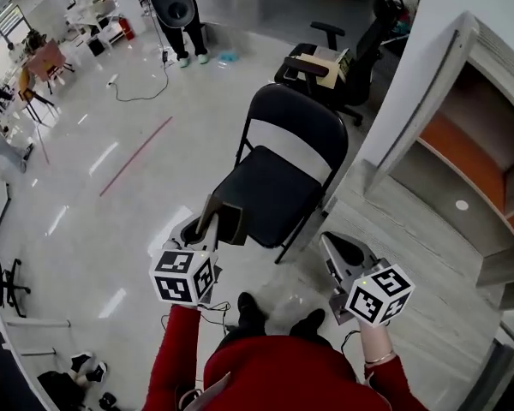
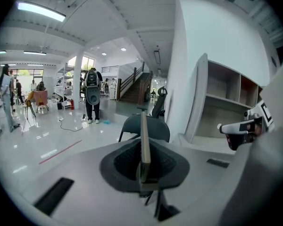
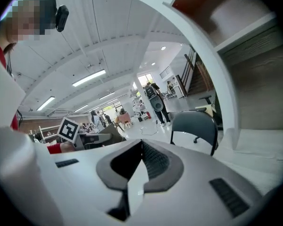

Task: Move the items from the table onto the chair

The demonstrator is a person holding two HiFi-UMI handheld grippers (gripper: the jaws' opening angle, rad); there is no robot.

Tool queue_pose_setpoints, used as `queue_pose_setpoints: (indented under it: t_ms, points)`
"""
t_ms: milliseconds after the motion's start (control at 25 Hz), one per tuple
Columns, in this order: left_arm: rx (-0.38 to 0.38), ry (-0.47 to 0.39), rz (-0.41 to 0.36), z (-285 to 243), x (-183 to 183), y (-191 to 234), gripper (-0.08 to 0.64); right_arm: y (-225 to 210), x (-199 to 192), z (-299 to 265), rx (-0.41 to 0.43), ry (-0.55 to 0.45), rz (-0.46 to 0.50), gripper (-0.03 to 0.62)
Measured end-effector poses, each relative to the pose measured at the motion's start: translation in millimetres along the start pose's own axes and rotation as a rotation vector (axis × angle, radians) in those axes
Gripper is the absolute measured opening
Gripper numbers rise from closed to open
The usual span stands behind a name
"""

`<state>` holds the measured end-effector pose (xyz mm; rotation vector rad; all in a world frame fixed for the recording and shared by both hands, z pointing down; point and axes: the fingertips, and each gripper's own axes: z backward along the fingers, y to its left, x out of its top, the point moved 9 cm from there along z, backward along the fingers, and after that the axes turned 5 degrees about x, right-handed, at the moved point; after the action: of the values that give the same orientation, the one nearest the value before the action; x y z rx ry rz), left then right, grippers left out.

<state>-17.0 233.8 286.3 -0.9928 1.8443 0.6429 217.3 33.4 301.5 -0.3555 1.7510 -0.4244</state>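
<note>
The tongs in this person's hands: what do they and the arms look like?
Both the left tongs and the right tongs are pale grey, wedge-shaped shells with dark ribbed pads inside. Each carries a cube printed with black-and-white square markers. The arms wear red sleeves.

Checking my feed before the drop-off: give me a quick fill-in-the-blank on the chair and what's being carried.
1. The thin flat board is clamped edge-on by the gripper in the person's ____ hand.
2. The seat of the black folding chair is ____.
3. The person's sleeves are ____ in colour.
Missing words: left; empty; red.
</note>
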Motion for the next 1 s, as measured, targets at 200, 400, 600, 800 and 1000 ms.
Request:
queue_pose_setpoints:
  t_ms: [200, 400, 600, 800, 1000]
  points:
    - [-0.019, 0.026, 0.001, -5.0, -9.3, 65.8, 0.037, 32.7, -10.1, -69.7, -0.013, 0.021, 0.006, 0.012]
    - [-0.023, 0.026, 0.037, -15.8, -25.7, 110.0, 0.037, 47.3, -22.8, -119.8, -0.022, 0.075, 0.02, 0.012]
    - [-0.014, 0.037, 0.083, -36.2, -28.4, 139.8, 0.037, 42.4, -15.8, -153.5, -0.046, 0.116, 0.023, 0.012]
    - [-0.03, 0.052, 0.065, -79.5, -18.1, 148.1, 0.037, 7.6, -4.7, -176.1, -0.112, 0.081, -0.011, 0.012]
    - [-0.066, 0.06, 0.016, -134.5, 3.5, 148.8, 0.037, -30.0, 16.4, -190.4, -0.173, 0.031, -0.045, 0.012]
